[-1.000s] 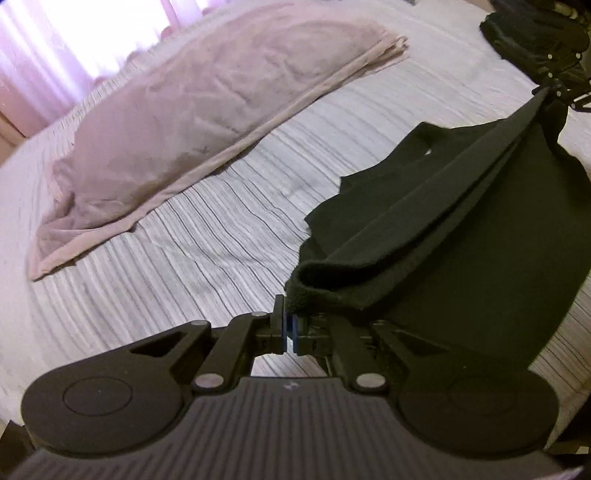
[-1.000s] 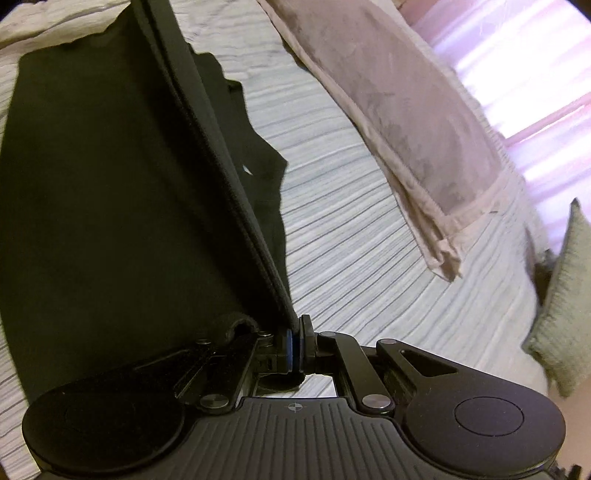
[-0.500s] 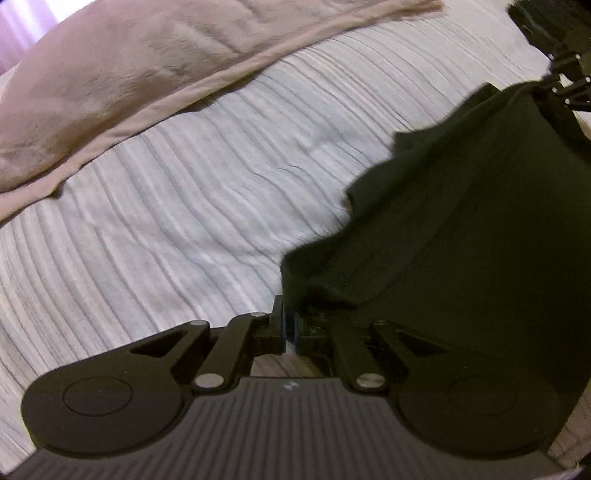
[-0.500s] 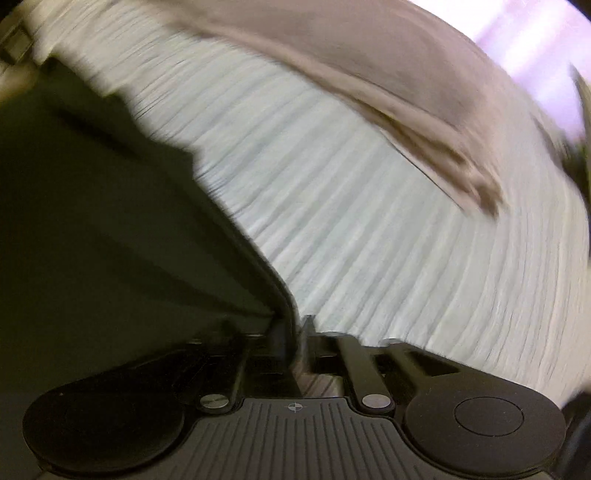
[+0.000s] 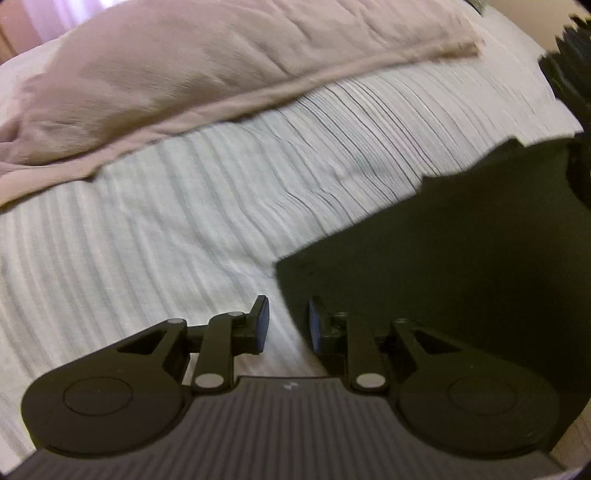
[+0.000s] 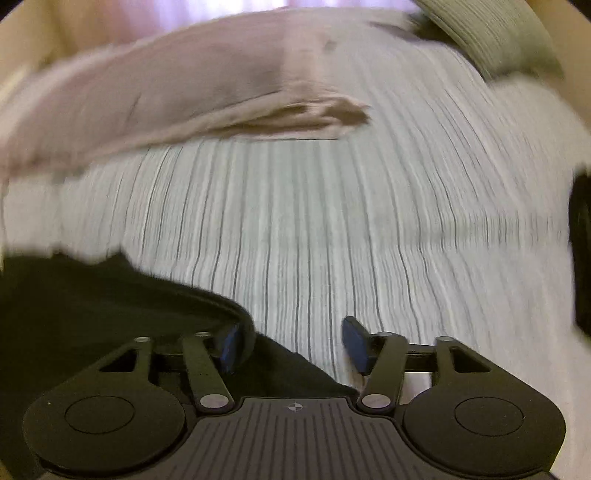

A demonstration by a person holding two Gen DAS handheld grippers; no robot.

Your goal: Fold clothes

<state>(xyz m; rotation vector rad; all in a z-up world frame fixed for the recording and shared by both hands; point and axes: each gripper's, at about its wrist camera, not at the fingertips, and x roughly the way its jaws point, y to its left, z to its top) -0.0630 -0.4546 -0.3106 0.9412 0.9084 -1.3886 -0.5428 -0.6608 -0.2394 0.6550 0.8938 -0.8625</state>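
Left gripper [image 5: 286,325] jaws opening, narrow gap, black garment [image 5: 443,266] edge between, flat on striped bedspread [image 5: 166,240] at 3 o'clock. Right gripper [image 6: 291,343] opening wide, garment at 8 o'clock, pillow [image 6: 166,92] at 11.

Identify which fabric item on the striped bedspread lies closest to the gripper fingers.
The black garment, lying flat on the bed right beside the left gripper. The pinkish-beige pillow and the grey ribbed cushion sit farther back.

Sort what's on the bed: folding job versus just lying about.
Job:
black garment, lying flat
left gripper, jaws opening, off the cloth
right gripper, jaws opening, cloth edge between them

Lying about:
pink pillow
grey cushion
striped bedspread
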